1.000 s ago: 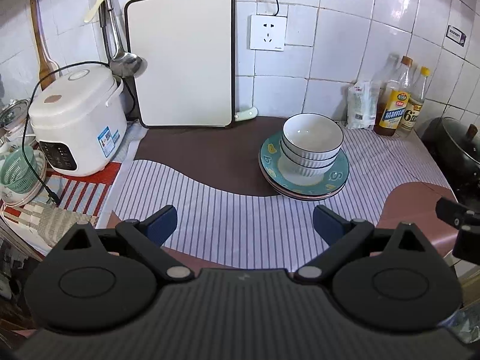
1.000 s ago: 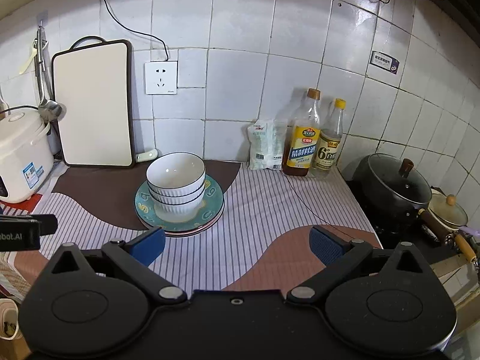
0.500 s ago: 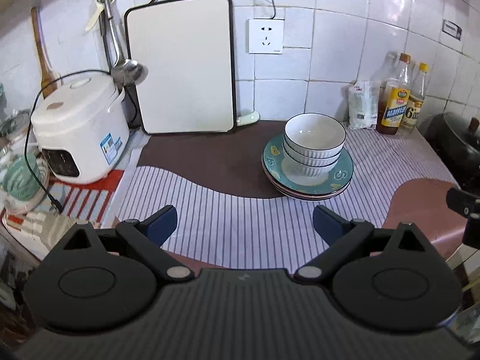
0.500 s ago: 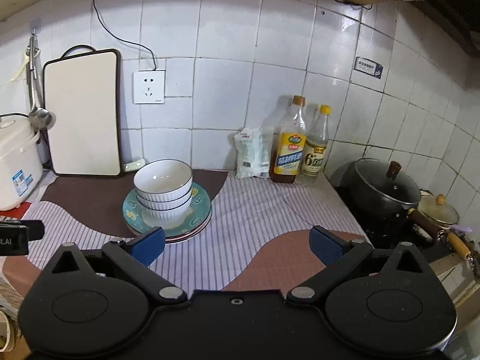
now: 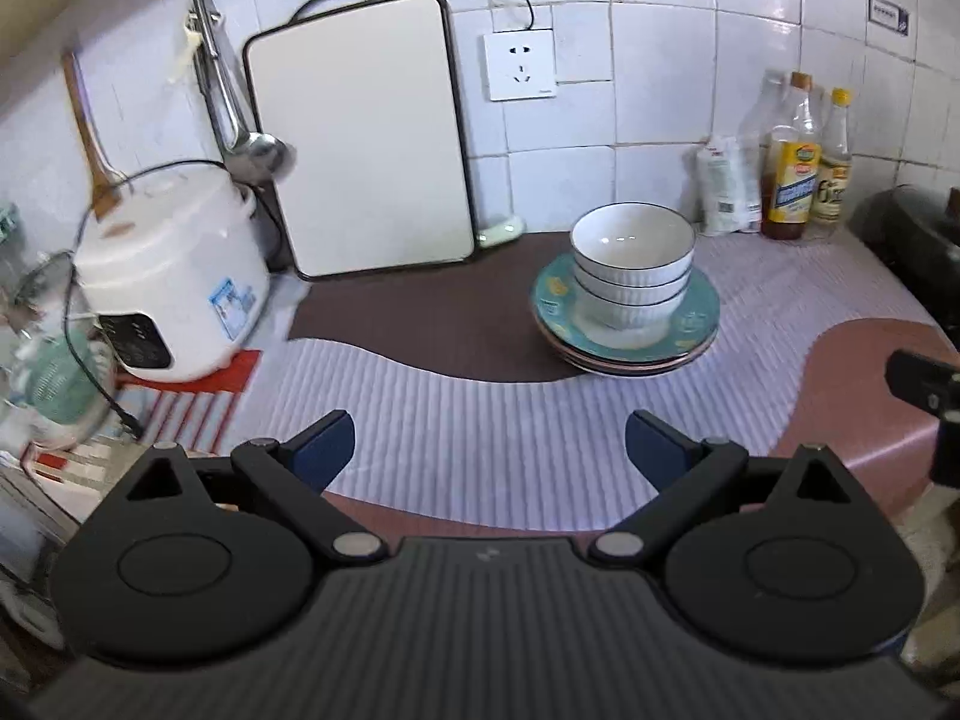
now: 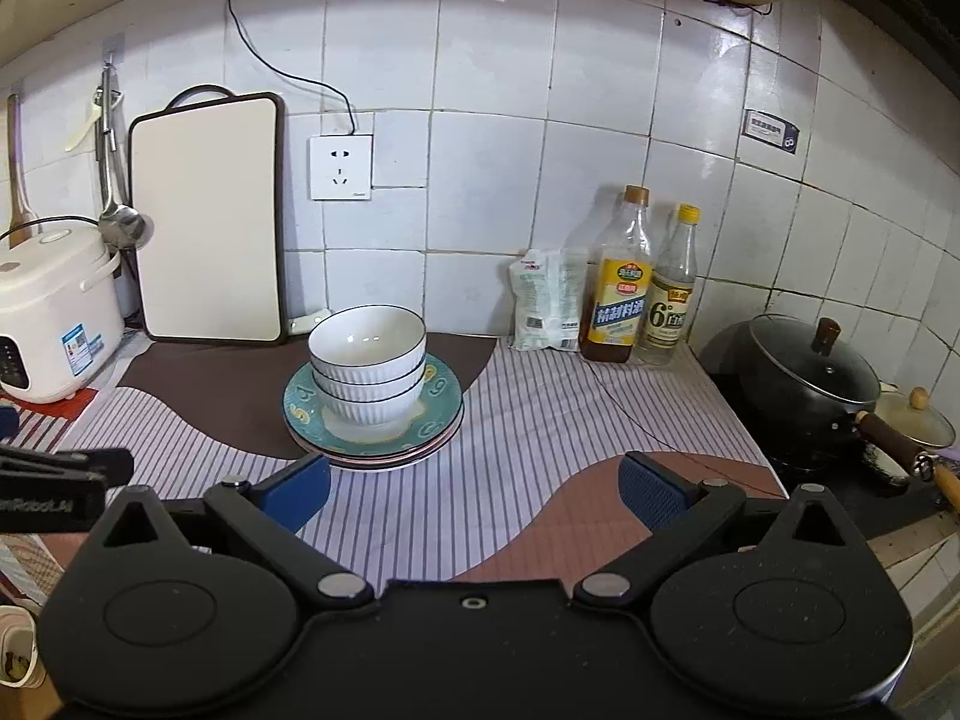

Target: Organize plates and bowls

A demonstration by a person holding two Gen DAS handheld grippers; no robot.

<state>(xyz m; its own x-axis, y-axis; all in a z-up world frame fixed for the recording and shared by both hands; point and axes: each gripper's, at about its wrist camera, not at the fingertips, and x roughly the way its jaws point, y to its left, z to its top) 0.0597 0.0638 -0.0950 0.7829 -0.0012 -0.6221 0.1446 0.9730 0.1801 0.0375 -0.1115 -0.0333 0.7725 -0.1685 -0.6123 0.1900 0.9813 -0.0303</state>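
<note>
From the left wrist: the left gripper (image 5: 489, 441) hangs spread wide and empty above the striped mat (image 5: 480, 420), the nested bowls (image 5: 631, 267) sitting on the stacked plates (image 5: 624, 342) well ahead, right of centre. It looks like stacking is done, or just an approach.

From the right wrist: the right gripper (image 6: 474, 495) gapes empty too, stack near its left finger. Any next move needs a reach forward. A bottle (image 6: 672, 294) label reads "6°".

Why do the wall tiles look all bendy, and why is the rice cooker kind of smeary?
Left wrist view: the fisheye lens curves the tile lines, and the rice cooker near the left edge is smeared by motion blur, while the bowls stay fairly sharp. Right wrist view: the tiles bend the same way, the picture is crisper, and small glints of light sit inside the top bowl.
</note>
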